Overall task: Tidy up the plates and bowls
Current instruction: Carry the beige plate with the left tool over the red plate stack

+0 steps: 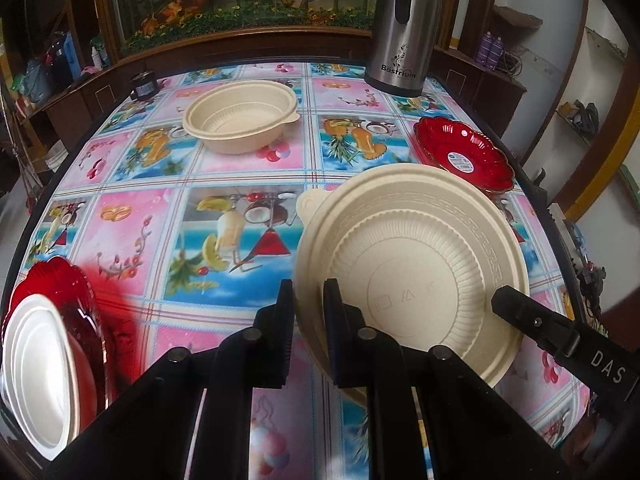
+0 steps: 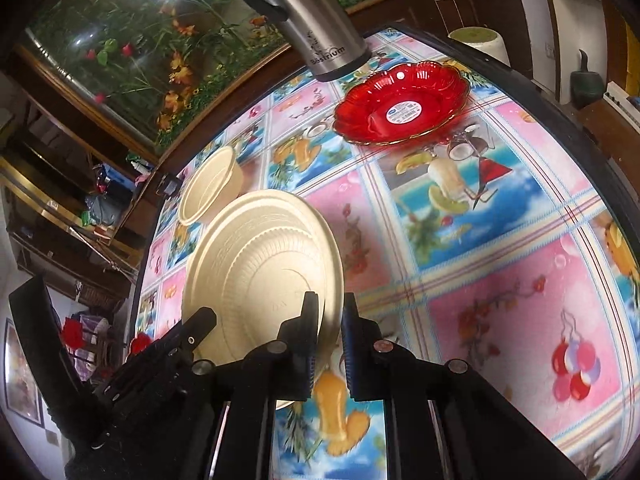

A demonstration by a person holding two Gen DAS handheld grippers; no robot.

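A cream ribbed bowl point(image 1: 420, 264) hangs tilted above the flowered tablecloth, held by both grippers. My left gripper point(image 1: 309, 294) is shut on its near left rim. My right gripper point(image 2: 329, 304) is shut on the opposite rim of the same bowl point(image 2: 260, 264); one black finger of it point(image 1: 516, 308) shows in the left wrist view. A second cream bowl point(image 1: 240, 120) stands upright at the far side of the table. A red scalloped plate point(image 1: 464, 152) with a label sticker lies at the far right. Another red plate point(image 1: 60, 284) at the near left carries a white bowl point(image 1: 36, 368).
A steel thermos jug point(image 1: 404, 28) stands at the table's far edge, close to the red plate point(image 2: 400, 104). A small dark jar point(image 1: 142, 86) sits at the far left corner. Wooden cabinets and a planted glass case lie behind the table.
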